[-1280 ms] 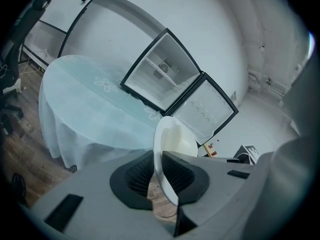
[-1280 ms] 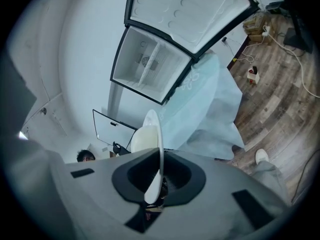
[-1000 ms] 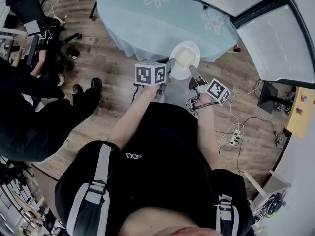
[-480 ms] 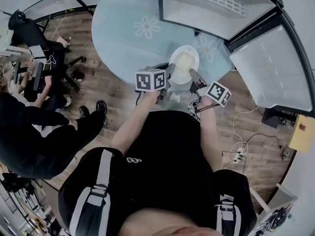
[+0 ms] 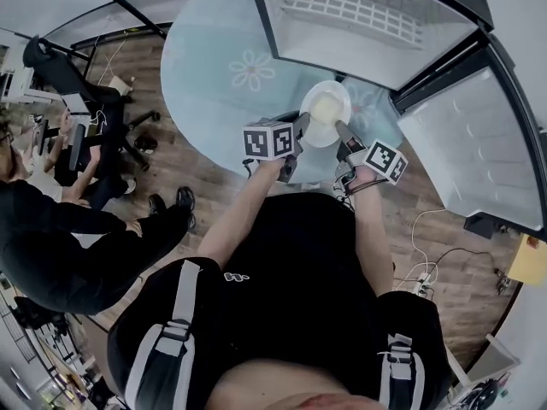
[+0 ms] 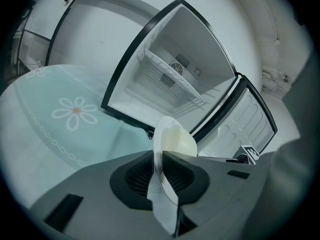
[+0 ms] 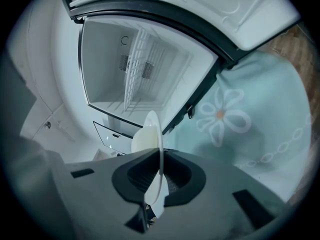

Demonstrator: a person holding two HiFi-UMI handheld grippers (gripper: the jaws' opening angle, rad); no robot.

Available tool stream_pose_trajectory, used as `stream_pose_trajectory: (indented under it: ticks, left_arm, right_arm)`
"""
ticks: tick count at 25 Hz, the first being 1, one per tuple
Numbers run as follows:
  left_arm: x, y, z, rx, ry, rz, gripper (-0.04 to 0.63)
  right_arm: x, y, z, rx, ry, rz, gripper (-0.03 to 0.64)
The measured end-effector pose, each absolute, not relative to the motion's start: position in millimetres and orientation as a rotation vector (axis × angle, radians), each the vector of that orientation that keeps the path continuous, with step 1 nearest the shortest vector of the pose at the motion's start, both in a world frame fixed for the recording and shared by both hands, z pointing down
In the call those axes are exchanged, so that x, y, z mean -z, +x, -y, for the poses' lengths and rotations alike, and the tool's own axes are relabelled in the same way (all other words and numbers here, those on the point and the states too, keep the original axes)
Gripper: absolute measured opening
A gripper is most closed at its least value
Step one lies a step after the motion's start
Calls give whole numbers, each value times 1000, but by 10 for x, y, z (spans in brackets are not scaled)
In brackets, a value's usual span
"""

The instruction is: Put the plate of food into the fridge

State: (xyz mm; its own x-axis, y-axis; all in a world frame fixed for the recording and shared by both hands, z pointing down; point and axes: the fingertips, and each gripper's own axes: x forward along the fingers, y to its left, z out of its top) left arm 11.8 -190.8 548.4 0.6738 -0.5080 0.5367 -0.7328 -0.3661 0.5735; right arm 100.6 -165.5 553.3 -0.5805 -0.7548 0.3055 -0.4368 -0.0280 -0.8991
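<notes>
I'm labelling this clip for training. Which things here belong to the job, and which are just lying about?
Job: plate of food, held at its rim by the left gripper and right gripper; open fridge.
Lying about: flowered tablecloth, office chair, bystander, power strip.

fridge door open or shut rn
Open. The fridge door stands swung aside, and the inside of the fridge with its wire shelf shows in the left gripper view.

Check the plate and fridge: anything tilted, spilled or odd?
Nothing stands out. The plate looks level between the left gripper and right gripper, each clamped on its rim. The food sits whole on it, and the fridge stands open ahead.
</notes>
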Motion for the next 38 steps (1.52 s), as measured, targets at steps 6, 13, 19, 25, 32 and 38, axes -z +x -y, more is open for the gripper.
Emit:
stream_pose_trajectory:
  ticks: [6, 13, 19, 25, 32, 38]
  left_arm:
    - [-5597, 74, 2217, -331, 2019, 1033, 55]
    - [-5568, -119, 2482, -296, 1999, 1107, 57]
    - [-5487, -45, 2639, -350, 2044, 1100, 57]
    - [-5481, 74, 2853, -345, 2072, 1090, 60]
    - [-5524, 278, 3057, -376, 2105, 1035, 58]
    - [-5604, 319, 3245, -347, 2047, 1057, 57]
  right_arm:
    - [-5664, 980, 2018, 1678, -1196, -2013, 21]
    - [-5637, 798, 2350, 1672, -1130, -2080, 21]
    - [-5608, 872, 2461, 1656, -1130, -1993, 21]
    - [-5581, 994, 2654, 1620, -1153, -1941, 23]
    - [-5651, 1179, 2784, 1598, -1201, -1856, 23]
    - [-5711, 1241, 2967, 1598, -1244, -1819, 25]
